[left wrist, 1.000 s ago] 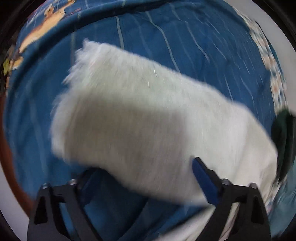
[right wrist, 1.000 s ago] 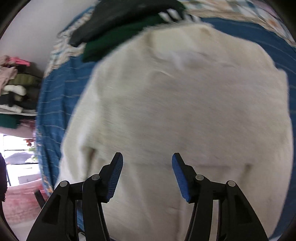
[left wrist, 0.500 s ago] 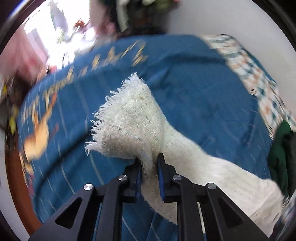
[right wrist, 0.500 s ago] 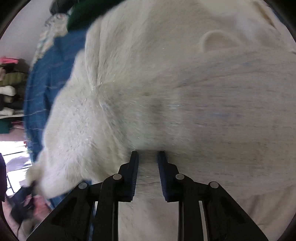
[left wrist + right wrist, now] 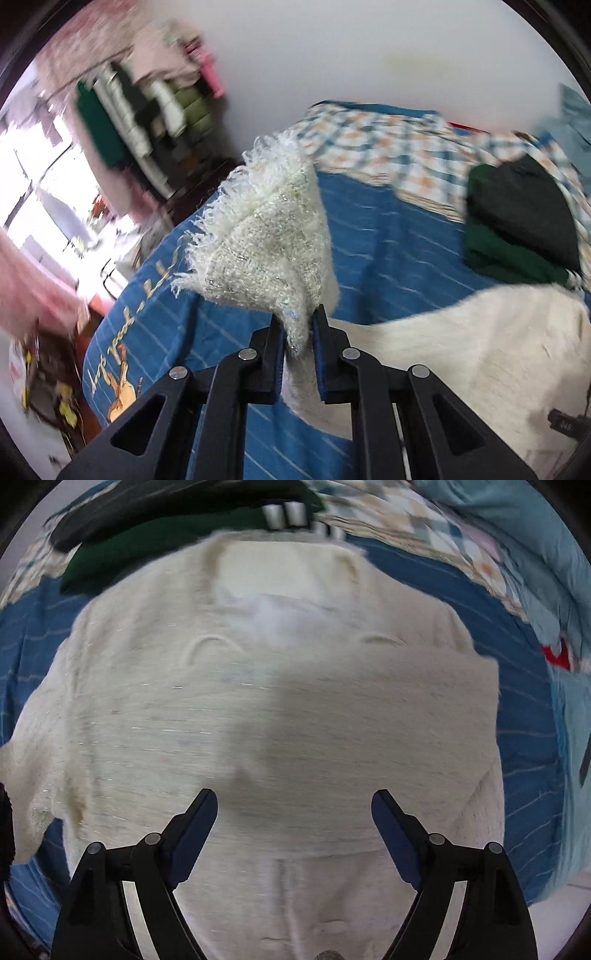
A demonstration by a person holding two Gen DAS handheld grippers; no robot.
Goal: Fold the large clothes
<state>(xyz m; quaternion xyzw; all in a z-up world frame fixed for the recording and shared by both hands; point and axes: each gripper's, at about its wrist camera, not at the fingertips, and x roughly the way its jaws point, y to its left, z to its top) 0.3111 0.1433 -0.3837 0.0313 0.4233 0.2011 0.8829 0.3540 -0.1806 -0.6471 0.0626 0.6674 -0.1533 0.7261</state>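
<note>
A large white fuzzy sweater [image 5: 280, 716] lies spread on the blue bedspread [image 5: 33, 635]. My left gripper [image 5: 298, 323] is shut on the sweater's fringed sleeve end [image 5: 269, 236] and holds it lifted above the bed, the sleeve trailing down to the sweater's body [image 5: 480, 347] at the right. My right gripper [image 5: 294, 801] is open and empty, hovering just above the middle of the sweater's body, jaws wide apart.
A dark green and black pile of folded clothes [image 5: 517, 225] [image 5: 177, 524] sits on the bed beyond the sweater's collar. A checked blanket [image 5: 388, 147] and light blue bedding [image 5: 535, 590] lie at the bed's far side. A clothes rack [image 5: 140, 107] stands by the wall.
My left gripper closed on the sleeve end and lifted it off the bed. My right gripper pinched the sweater's body half a second ago and has now let go and opened wide.
</note>
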